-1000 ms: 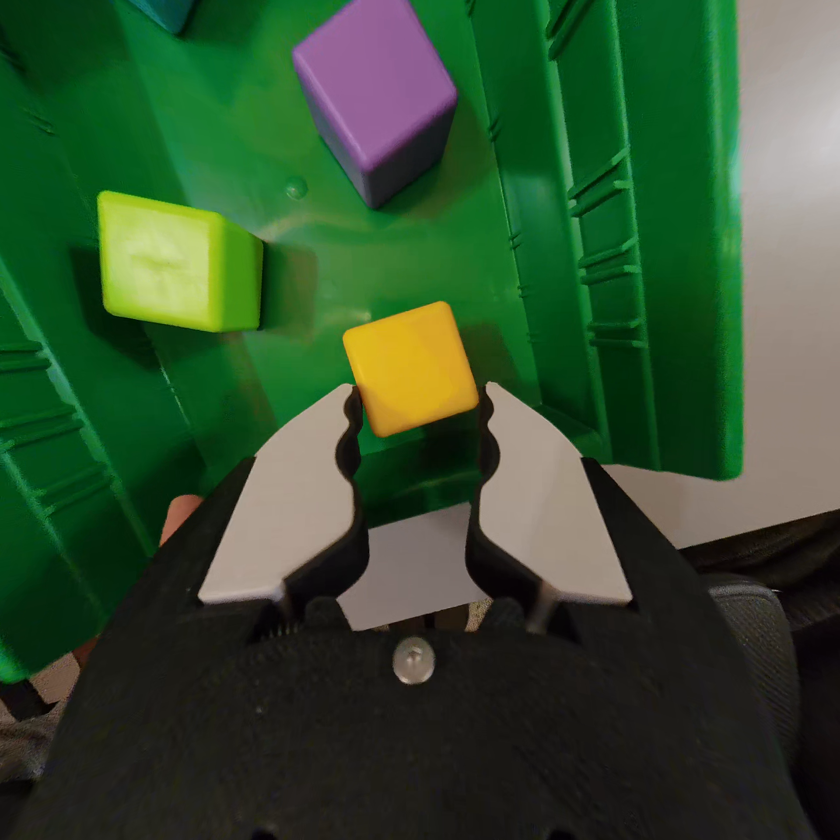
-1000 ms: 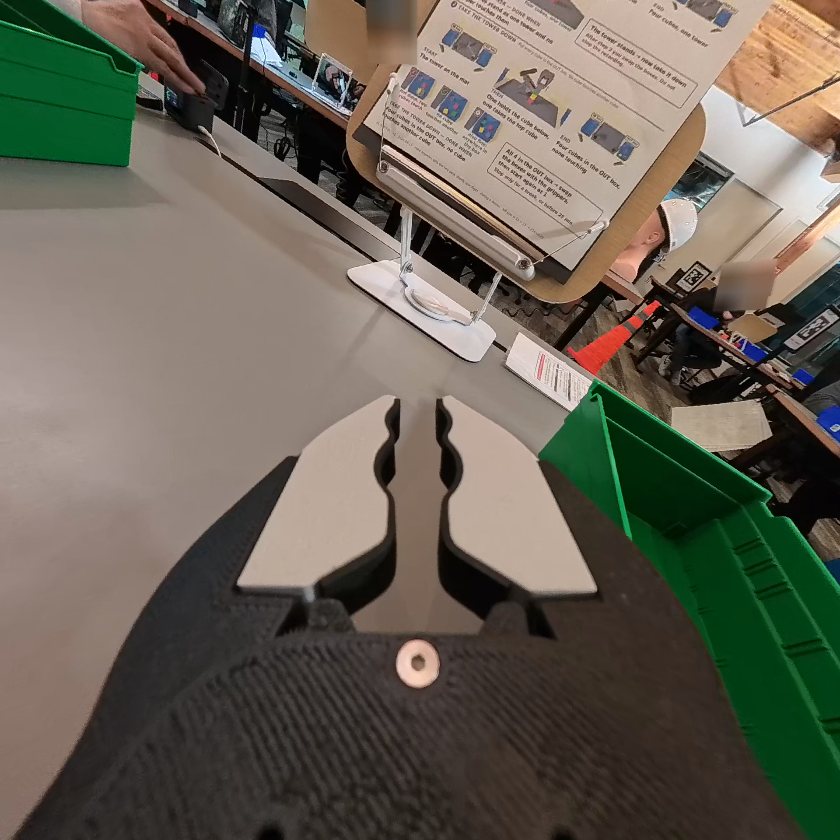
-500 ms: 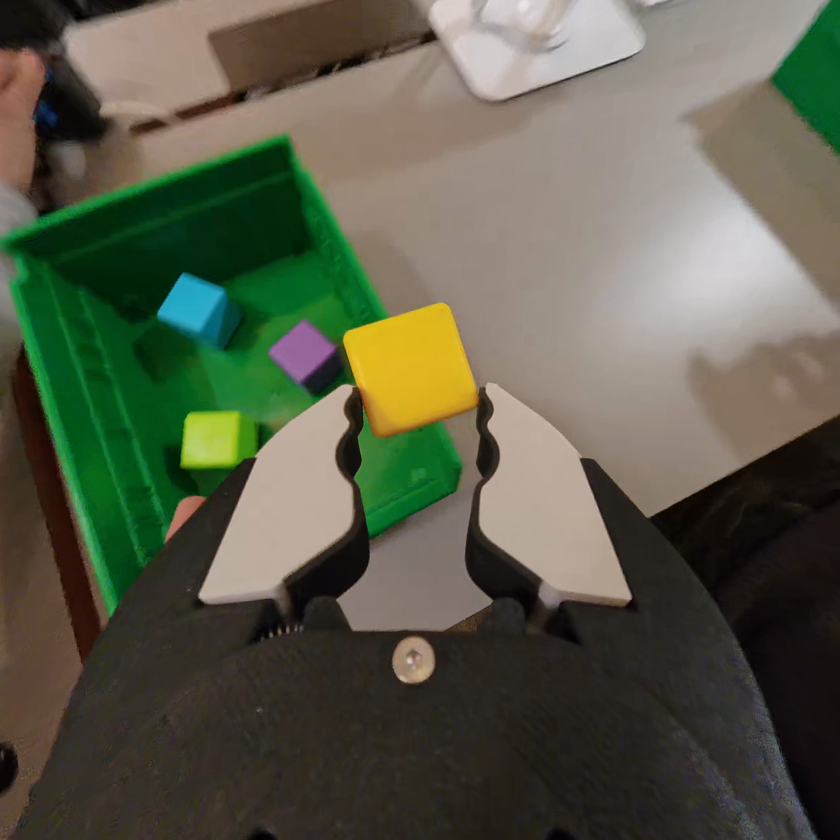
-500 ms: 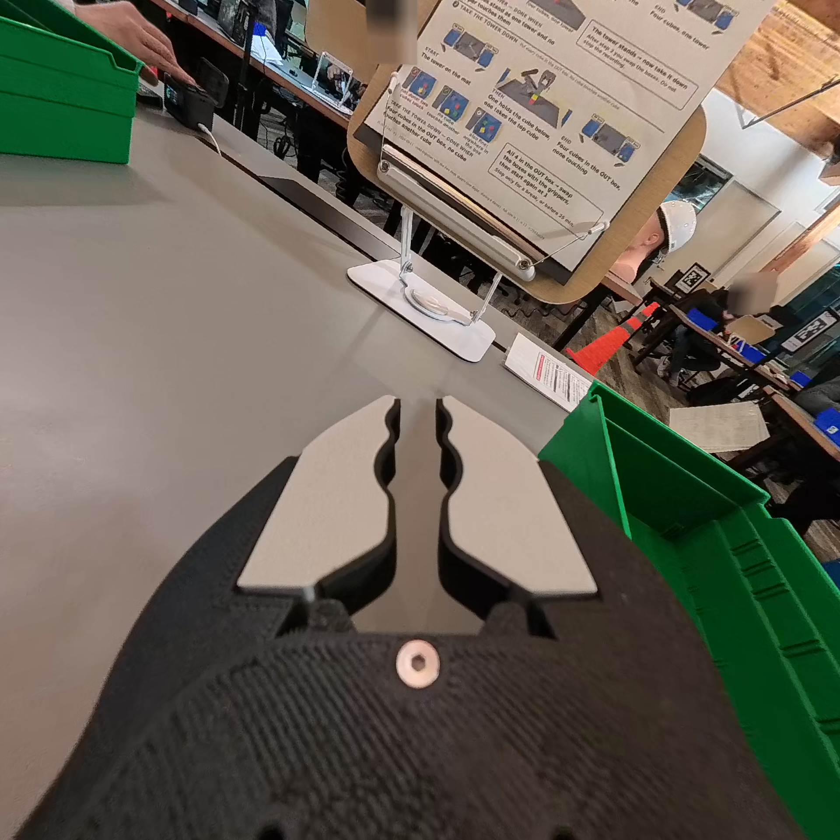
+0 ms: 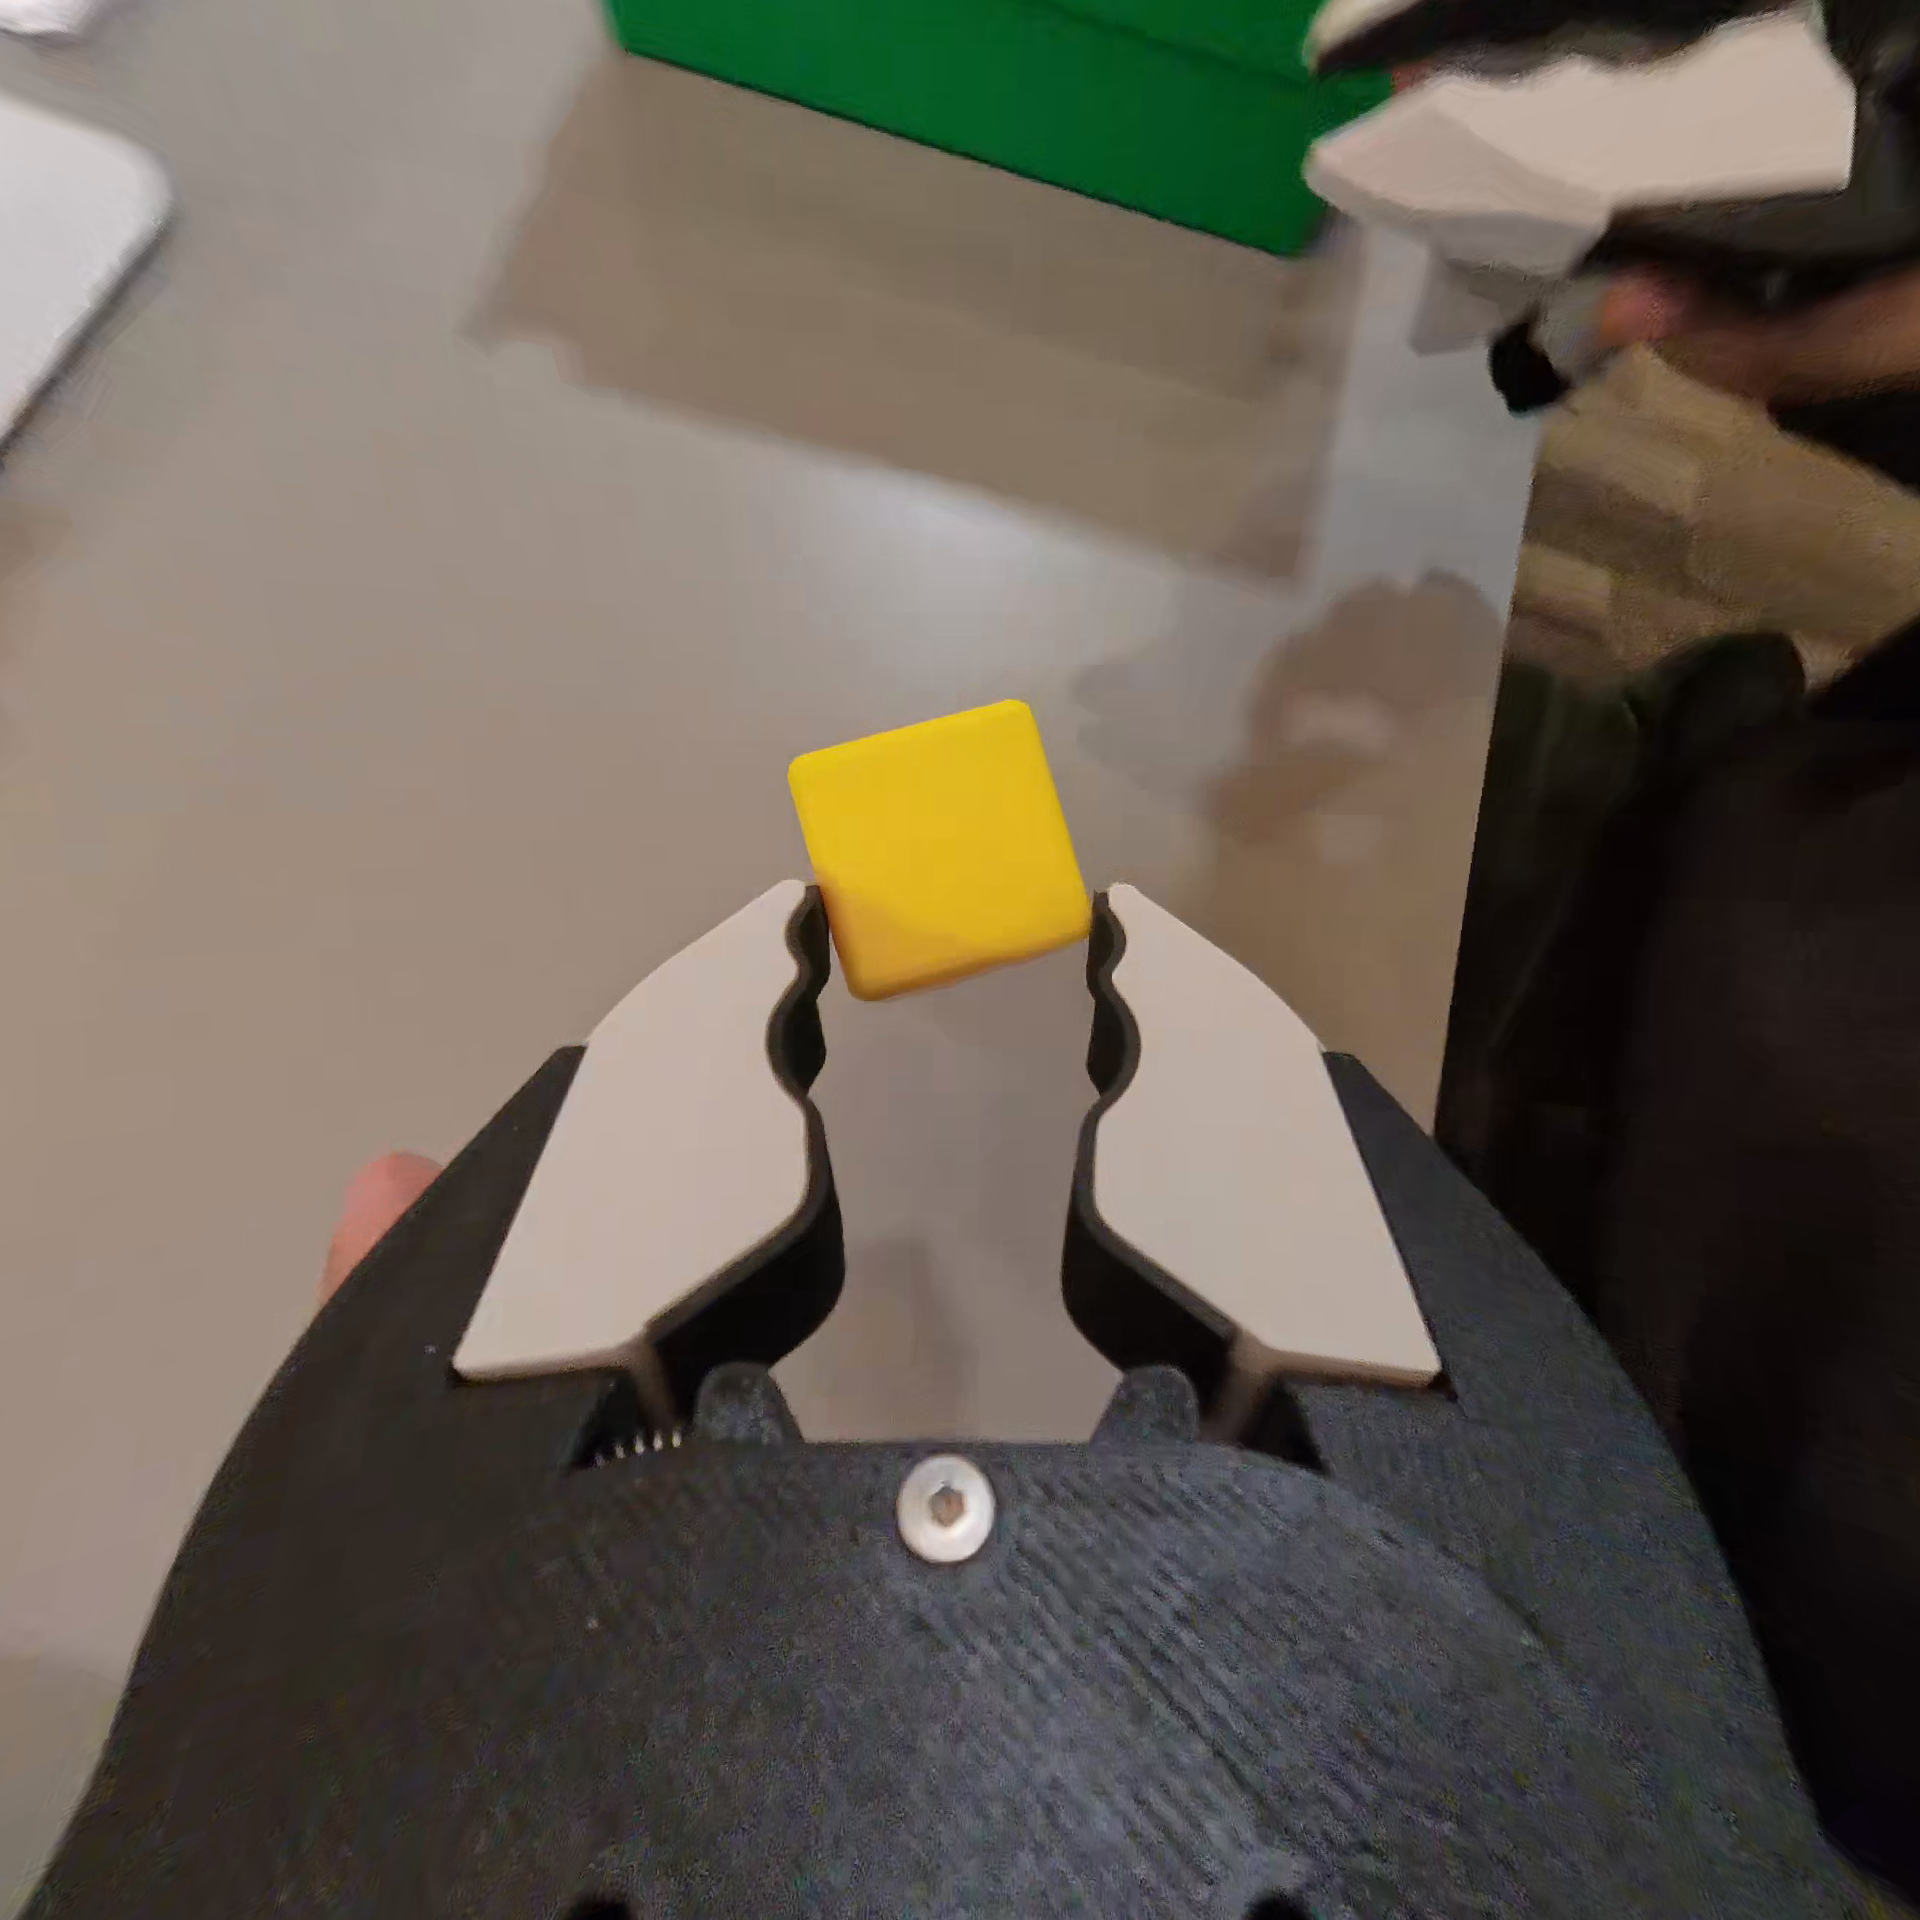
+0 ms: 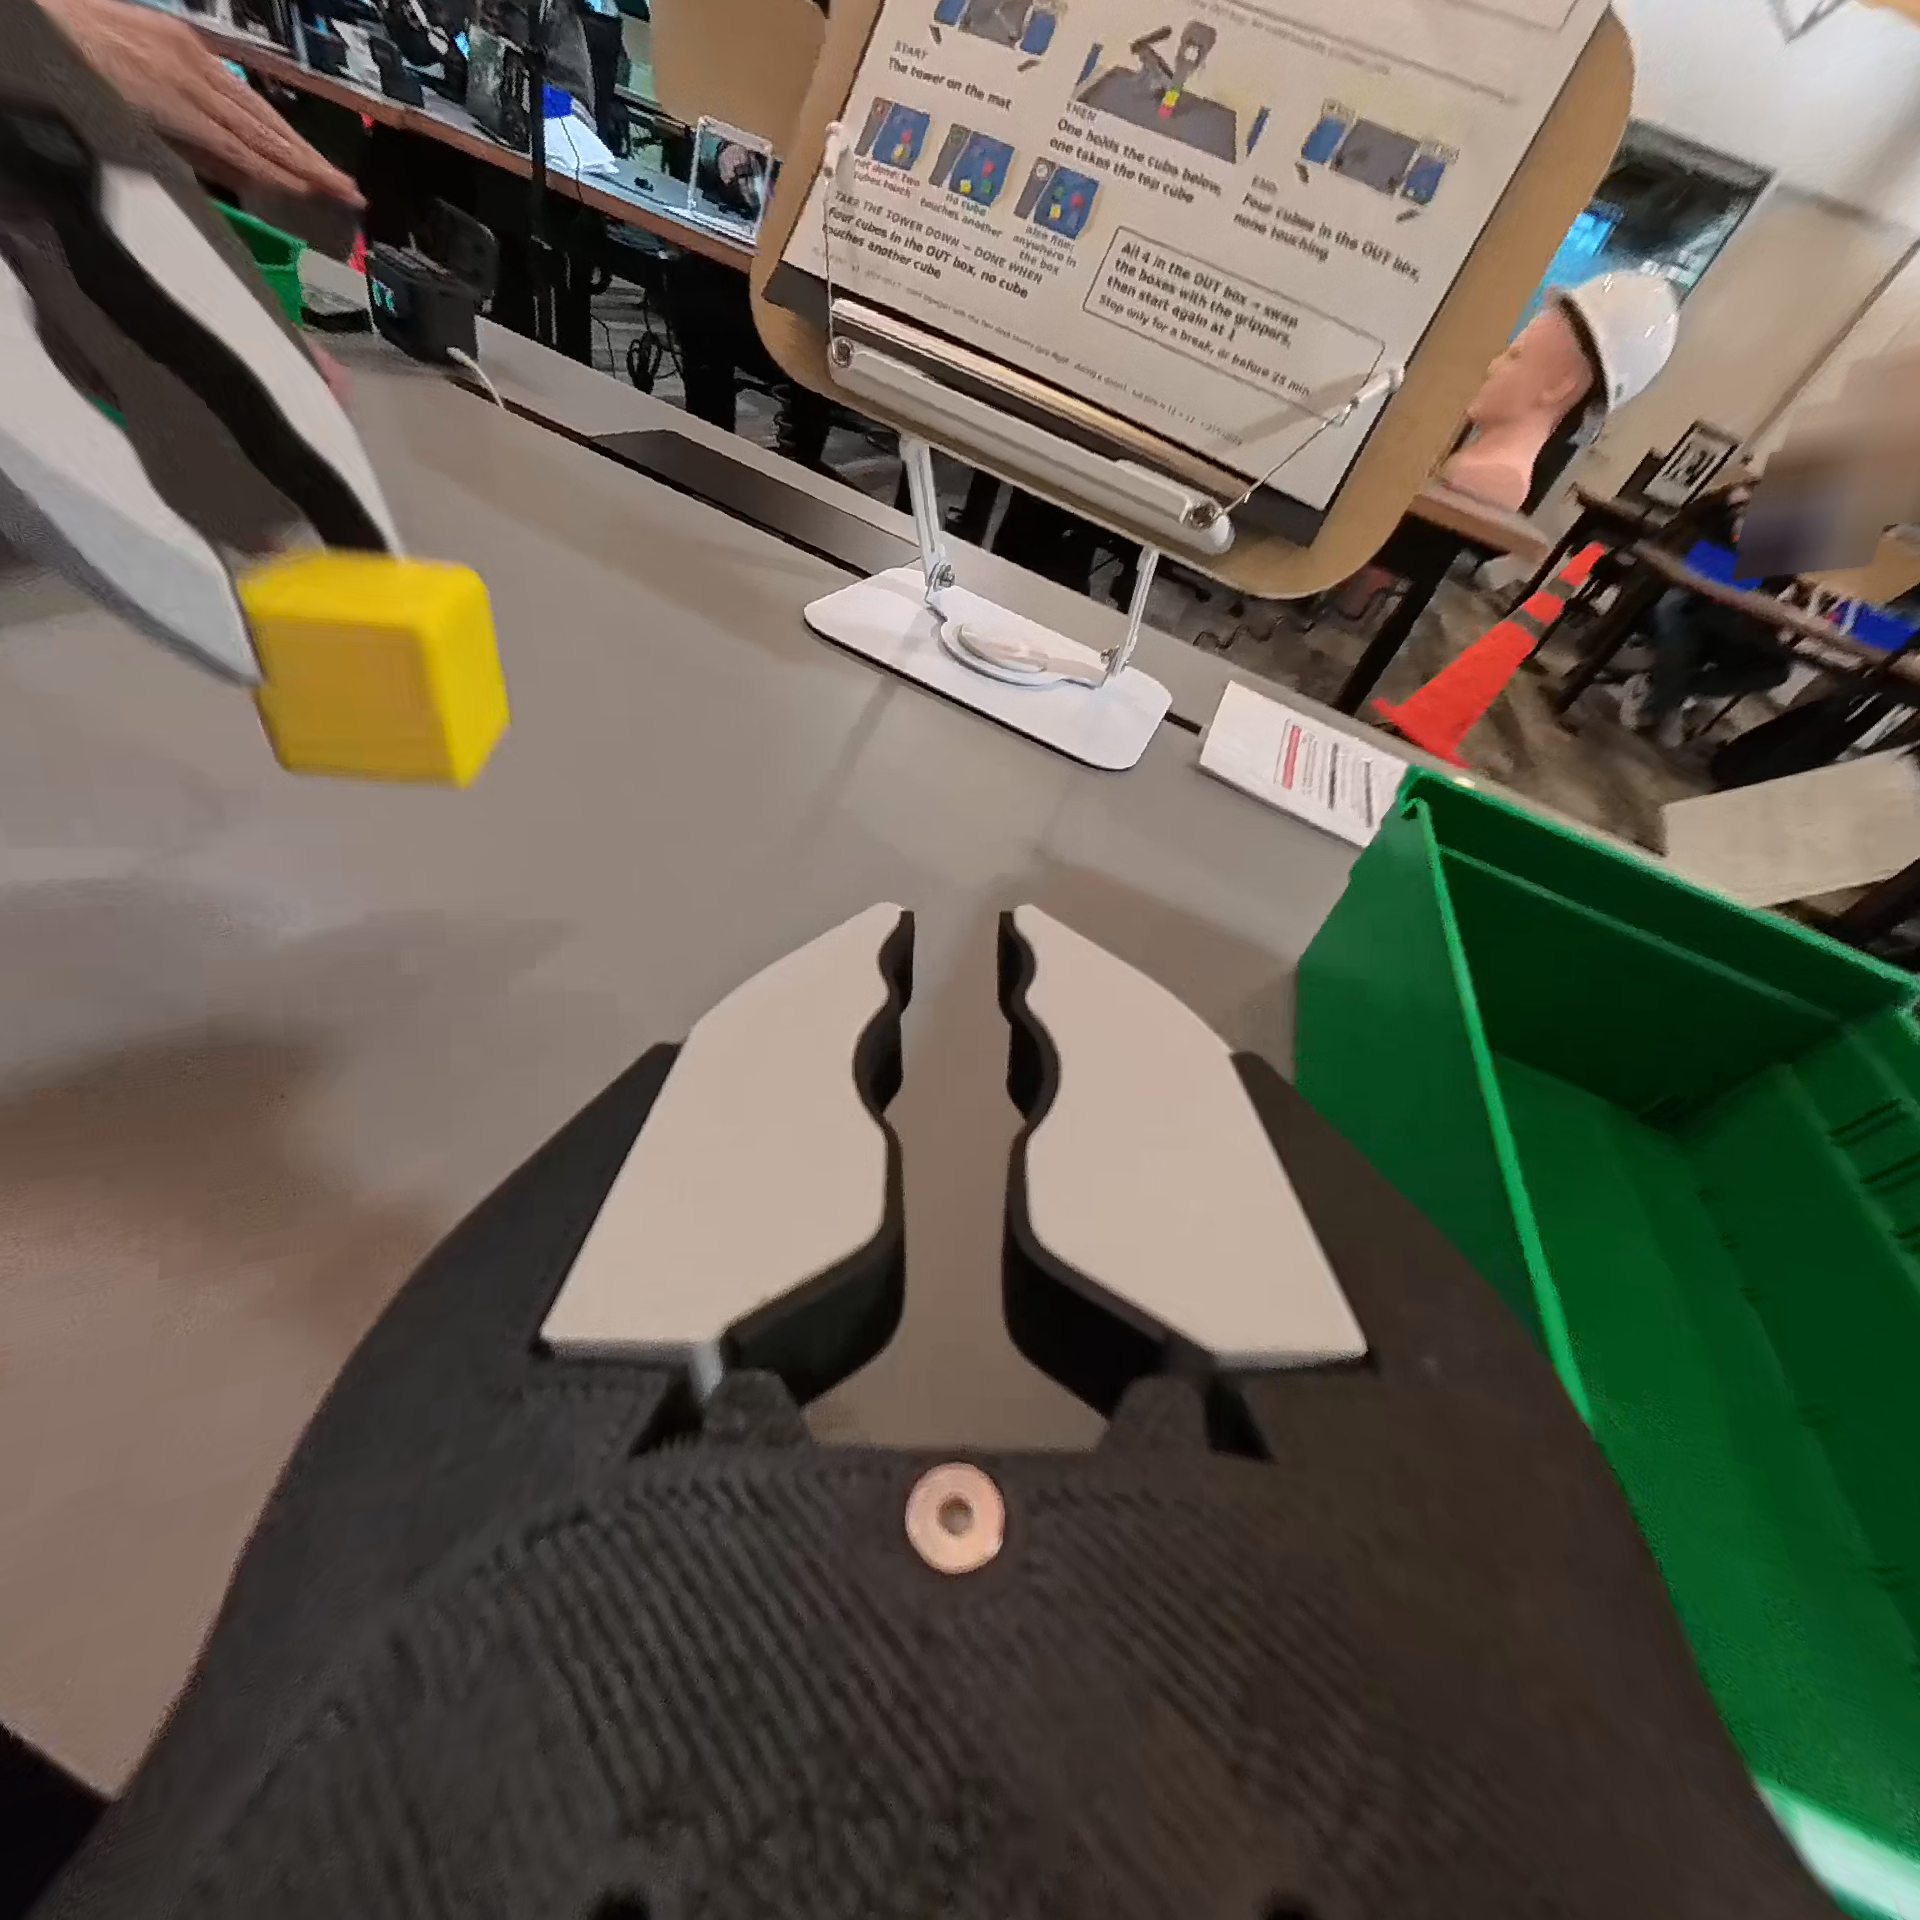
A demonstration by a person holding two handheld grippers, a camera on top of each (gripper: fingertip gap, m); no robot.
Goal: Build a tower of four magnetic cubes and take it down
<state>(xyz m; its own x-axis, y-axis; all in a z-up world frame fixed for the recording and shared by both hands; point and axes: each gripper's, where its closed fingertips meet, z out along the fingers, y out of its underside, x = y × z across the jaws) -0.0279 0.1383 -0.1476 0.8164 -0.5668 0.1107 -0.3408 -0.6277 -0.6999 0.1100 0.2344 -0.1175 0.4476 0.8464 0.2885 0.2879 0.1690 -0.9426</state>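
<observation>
In the left wrist view, the left gripper (image 5: 956, 914) was clamped on a yellow cube (image 5: 940, 847), which sat only between the very tips of the fingers and a little turned, one corner pointing down. The cube hung in the air above the grey worktop (image 5: 520, 675), not touching it. A green bin (image 5: 966, 83) stood at the far edge of the worktop, and the right gripper (image 5: 1558, 177) showed blurred in the upper right corner, near that bin.

In the right wrist view, the right gripper (image 6: 954, 925) held nothing; its jaws stood nearly together, with only a narrow gap, low over the worktop (image 6: 727, 831). The left gripper (image 6: 239, 603) came in from the left edge with the yellow cube (image 6: 379, 670) at its tips, well above the surface. A green bin (image 6: 1662, 1039) stood just beside the right gripper, at the right side of the worktop. A document stand (image 6: 997, 665) with a printed sheet stood toward the far edge.

Because the hold was shallow and at the tips only, I think the cube should be carried slowly and kept level, with steady pressure, so that it does not twist out.
</observation>
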